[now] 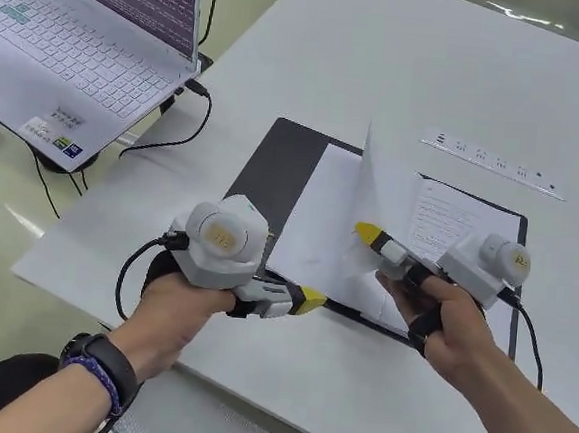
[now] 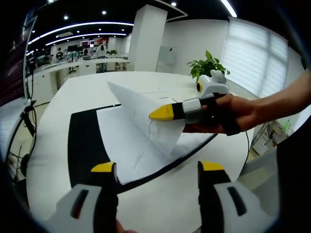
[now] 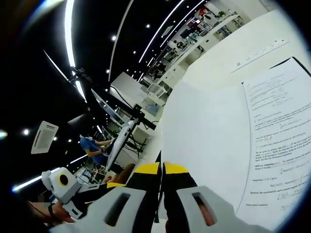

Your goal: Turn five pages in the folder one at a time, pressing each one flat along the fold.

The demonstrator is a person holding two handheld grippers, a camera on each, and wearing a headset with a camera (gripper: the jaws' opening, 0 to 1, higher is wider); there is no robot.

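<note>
The folder [image 1: 273, 165] lay open at the centre of the table [image 1: 402, 65], with one page [image 1: 384, 194] standing upright from it. The right gripper [image 1: 368, 233], at 4 o'clock in the head view, had its jaws closed on that page's near edge. The left gripper [image 1: 311, 299], at 6 o'clock beside the folder's near edge, had its jaws wide apart and held nothing.

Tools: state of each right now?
Left tool: open, holding nothing.
Right tool: closed on a lifted page.
</note>
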